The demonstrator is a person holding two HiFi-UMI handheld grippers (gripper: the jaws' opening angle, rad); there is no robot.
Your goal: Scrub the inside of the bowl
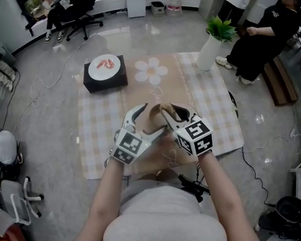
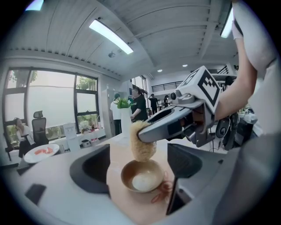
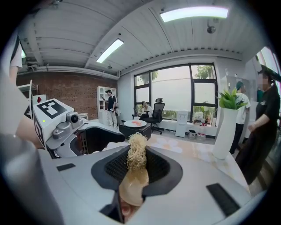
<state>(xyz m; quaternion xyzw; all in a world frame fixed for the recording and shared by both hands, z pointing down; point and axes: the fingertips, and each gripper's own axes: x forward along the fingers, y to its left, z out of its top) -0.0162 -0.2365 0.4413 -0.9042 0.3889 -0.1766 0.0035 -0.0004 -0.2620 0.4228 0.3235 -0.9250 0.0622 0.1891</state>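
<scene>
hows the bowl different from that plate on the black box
The bowl is brown and deep; the plate is white and flat. The bowl sits between the left gripper's jaws; the plate rests on the black box, away from it. The plate carries something red; the bowl shows only a pale patch inside. Both are round.

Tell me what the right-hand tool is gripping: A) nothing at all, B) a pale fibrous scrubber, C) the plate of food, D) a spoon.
B: the right gripper has its jaws closed on the scrubber, and the left gripper view shows it poised over the bowl.
</scene>
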